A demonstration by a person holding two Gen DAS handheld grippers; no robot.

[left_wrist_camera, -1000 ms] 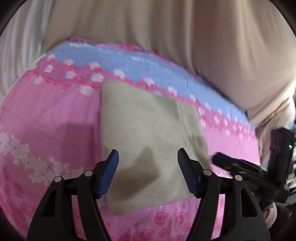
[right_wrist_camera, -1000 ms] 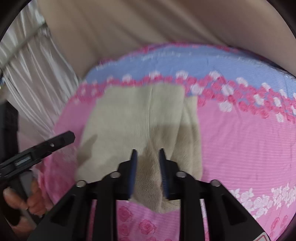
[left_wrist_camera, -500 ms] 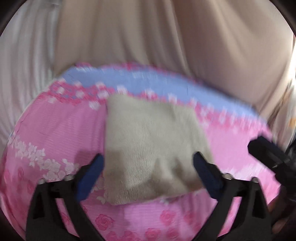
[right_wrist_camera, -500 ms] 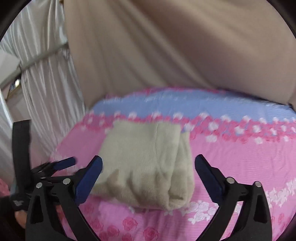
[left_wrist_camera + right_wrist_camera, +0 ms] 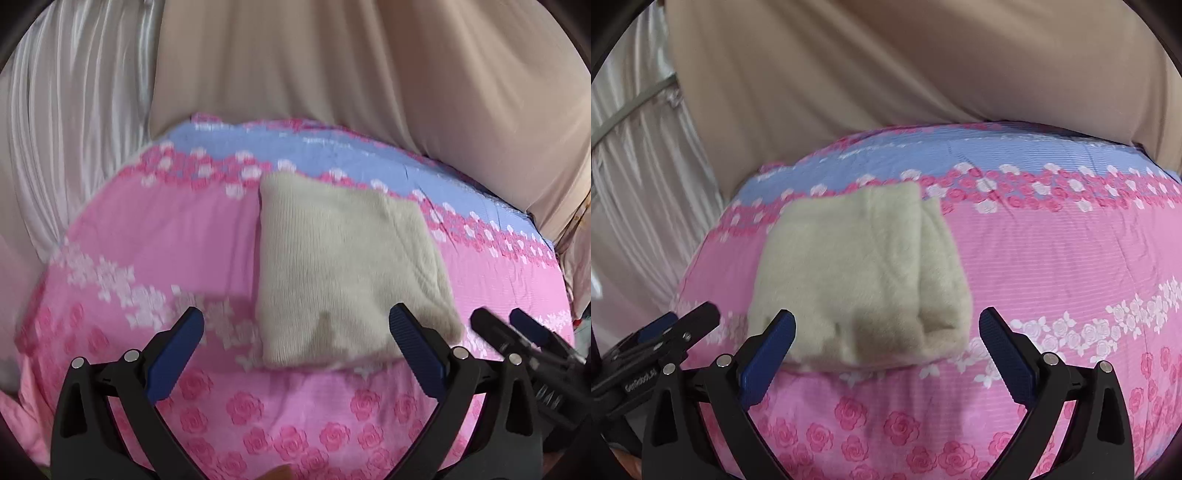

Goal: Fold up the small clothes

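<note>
- On the pink floral bedsheet (image 5: 155,236) lies the folded beige garment (image 5: 343,273), near its blue band.
- Left gripper (image 5: 295,332) gapes wide, holding nothing.
- Right gripper (image 5: 886,332) likewise, jaws spread, clear of the cloth.

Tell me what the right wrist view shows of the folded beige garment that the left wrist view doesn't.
Only the right wrist view shows the garment's stacked folded layers along its right edge, plus the left gripper low at the picture's left. Only the left wrist view shows the garment as one smooth knit face, with the right gripper at the picture's right edge. Both show it lying free on the pink floral sheet, beige fabric behind, and open jaws gripping nothing.
</note>
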